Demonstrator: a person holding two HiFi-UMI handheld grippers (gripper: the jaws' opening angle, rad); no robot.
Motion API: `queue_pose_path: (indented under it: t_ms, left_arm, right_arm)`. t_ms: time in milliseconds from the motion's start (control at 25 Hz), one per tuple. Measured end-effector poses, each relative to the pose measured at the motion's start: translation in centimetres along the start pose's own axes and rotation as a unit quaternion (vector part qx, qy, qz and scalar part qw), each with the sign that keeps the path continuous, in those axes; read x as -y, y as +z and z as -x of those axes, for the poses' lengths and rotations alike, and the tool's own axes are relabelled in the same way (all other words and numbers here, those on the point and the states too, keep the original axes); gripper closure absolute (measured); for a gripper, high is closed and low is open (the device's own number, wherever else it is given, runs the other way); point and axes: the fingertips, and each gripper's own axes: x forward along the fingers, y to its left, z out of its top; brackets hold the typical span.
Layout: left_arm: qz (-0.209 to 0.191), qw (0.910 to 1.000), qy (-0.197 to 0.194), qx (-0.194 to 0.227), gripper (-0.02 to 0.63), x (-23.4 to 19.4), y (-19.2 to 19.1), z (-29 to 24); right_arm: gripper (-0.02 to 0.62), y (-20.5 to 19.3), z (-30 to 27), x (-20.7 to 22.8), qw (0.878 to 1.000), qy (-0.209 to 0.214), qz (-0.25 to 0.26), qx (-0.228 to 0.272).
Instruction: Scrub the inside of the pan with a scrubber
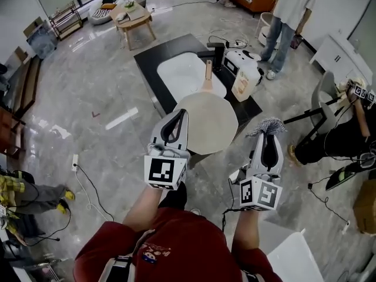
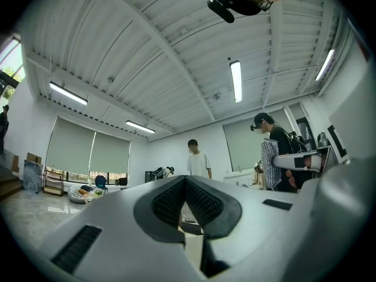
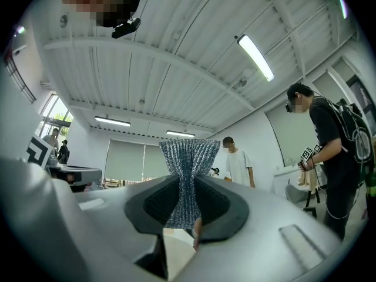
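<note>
Silver mesh scrubber (image 3: 189, 154) sits pinched in the right hand-held gripper (image 3: 187, 180), whose jaws are clamped on its waist. In the head view it hovers at about 4 o'clock of the cream pan (image 1: 207, 125), apart from it. The left hand-held gripper (image 1: 179, 115) has its jaws together on nothing, with its tip just beside the pan's 9 o'clock rim. The pan seems to rest at the near edge of the black table (image 1: 151, 56), its wooden handle (image 1: 208, 72) pointing to 12 o'clock. Scrubbing looks unstarted, so all of it remains. A white jug (image 1: 244, 82) crowds the 1 o'clock side, while the rim from 3 to 6 o'clock is open to the scrubber.
</note>
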Motion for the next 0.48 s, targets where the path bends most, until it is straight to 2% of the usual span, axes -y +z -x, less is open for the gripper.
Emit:
queue_pose_path:
  t_ms: [480]
  left_arm:
    - [0.037, 0.9990, -0.024, 0.006, 0.600, -9.4, -1.4, -12.0]
  right_arm:
    - [0.503, -1.8, -13.7, -3.7, 0.999, 0.003, 0.035, -0.014]
